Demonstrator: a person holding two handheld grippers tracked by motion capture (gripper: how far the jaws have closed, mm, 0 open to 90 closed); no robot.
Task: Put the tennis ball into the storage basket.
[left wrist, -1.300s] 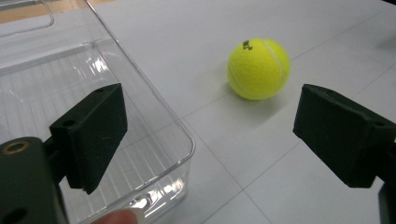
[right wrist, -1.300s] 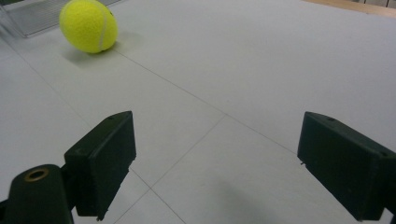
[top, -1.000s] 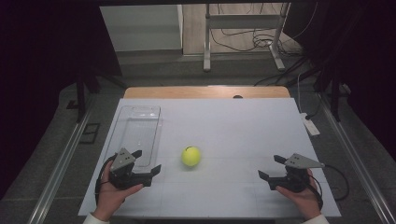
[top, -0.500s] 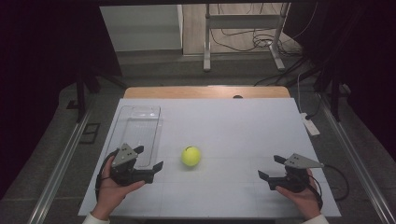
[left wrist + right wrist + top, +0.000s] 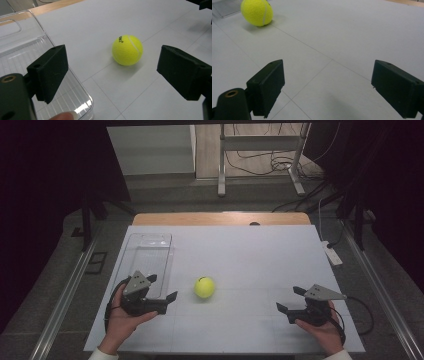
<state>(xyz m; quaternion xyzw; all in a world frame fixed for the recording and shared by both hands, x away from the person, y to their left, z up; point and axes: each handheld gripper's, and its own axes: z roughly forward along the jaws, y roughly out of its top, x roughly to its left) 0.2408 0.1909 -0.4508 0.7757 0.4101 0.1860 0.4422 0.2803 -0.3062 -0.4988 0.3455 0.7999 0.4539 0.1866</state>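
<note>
We see a yellow tennis ball [image 5: 204, 287] resting on the white worktop [image 5: 250, 255], a little left of the middle and toward the near side. Just to its left lies a clear plastic tray [image 5: 148, 254], long side running away from us, with nothing inside that we can make out. The ball sits near the tray's right edge but apart from it, with a strip of bare surface between them.

Our left gripper [image 5: 162, 288] hovers at the near end of the tray, held in the left hand [image 5: 122, 317]. Its fingers [image 5: 48, 72] stand wide apart and hold nothing. In the left gripper view one finger hangs over the tray's near right corner and the other over bare worktop, and the ball [image 5: 127, 50] lies ahead in the gap between them, well clear of both.

Our right gripper [image 5: 291, 301] rests low at the near right, in the right hand [image 5: 322, 330], close to the front edge and short of the right edge. Its fingers [image 5: 267, 86] are also spread wide and empty. In the right gripper view the ball [image 5: 257, 12] sits far off at the upper left, and the surface between is open.

The far half of the worktop is bare up to a wooden strip [image 5: 220, 218] along the back edge.
</note>
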